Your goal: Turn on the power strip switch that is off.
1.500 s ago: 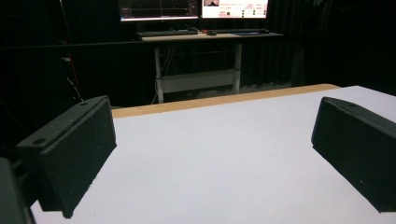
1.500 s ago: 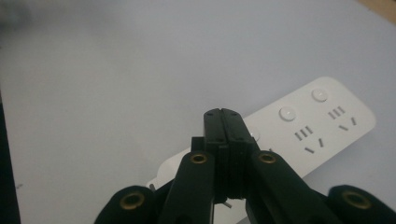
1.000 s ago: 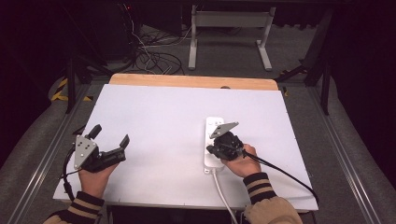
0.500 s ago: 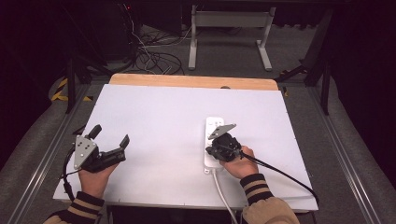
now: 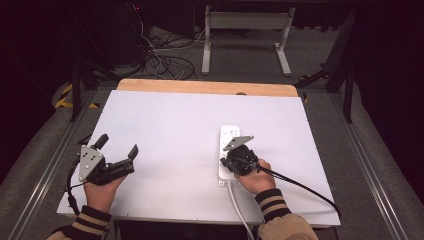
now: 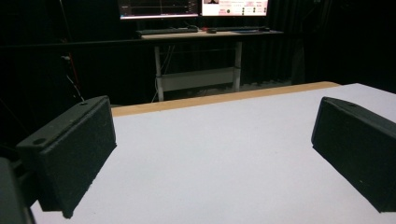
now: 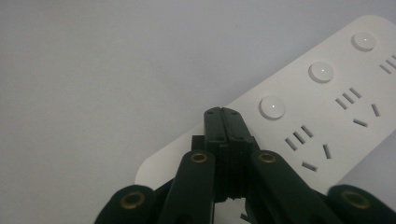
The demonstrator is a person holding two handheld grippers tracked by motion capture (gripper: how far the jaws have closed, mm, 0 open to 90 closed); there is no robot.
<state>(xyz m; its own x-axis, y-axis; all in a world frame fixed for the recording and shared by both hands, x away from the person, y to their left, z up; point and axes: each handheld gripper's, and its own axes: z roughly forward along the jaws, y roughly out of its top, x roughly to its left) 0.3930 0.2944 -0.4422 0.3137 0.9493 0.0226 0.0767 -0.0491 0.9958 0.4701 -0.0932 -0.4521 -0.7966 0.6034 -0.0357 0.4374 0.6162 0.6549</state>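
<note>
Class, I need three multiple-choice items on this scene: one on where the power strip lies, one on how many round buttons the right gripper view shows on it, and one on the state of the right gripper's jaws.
1. Where does the power strip lie on the table?
A. on the person's right half
B. at the far left corner
C. on the floor

2. How many round buttons show on the power strip in the right gripper view?
A. one
B. three
C. six

3. How do the jaws of the right gripper stand?
A. wide open
B. shut on a cable
C. shut, nothing between them

Answers: 1 A, the high view shows it right of the middle, under the right hand. 2 B, three white buttons sit in a row along it. 3 C, the two black jaws meet with no gap, their tips over the strip.
</note>
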